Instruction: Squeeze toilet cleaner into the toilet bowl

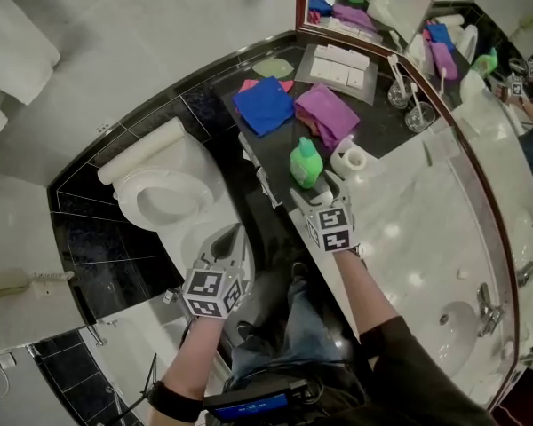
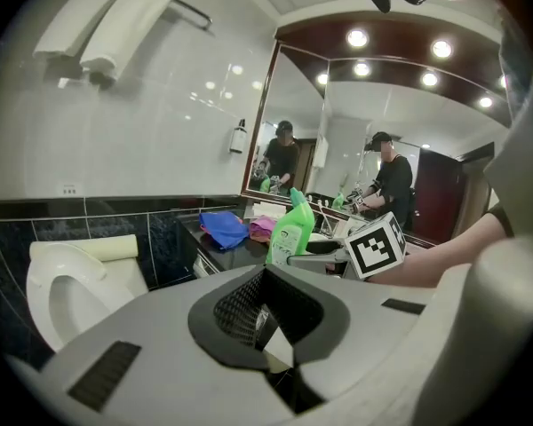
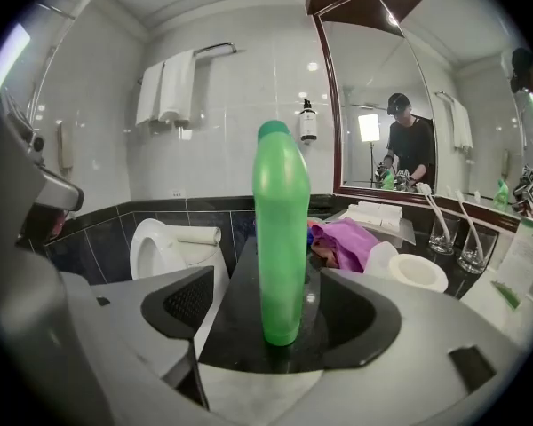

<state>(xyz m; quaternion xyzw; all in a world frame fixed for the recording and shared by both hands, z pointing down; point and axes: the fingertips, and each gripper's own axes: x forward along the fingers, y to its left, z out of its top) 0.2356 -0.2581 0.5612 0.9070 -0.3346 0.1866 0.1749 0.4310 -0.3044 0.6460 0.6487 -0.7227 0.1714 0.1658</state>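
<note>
Bottle [image 1: 306, 162] of green cleaner upright on black counter [image 1: 275, 153], between widely spread jaws of right gripper [image 1: 318, 193], with clear gaps to both pads. Left gripper [image 1: 233, 242] lower and to the left, between counter edge and toilet [image 1: 160, 193], with jaws pressed together on nothing. Toilet with lid raised and bowl open, well apart from bottle; paper roll [image 1: 351, 158] just beside bottle, blue cloth [image 1: 263, 105] and purple cloth [image 1: 327, 114] farther back on counter.
</note>
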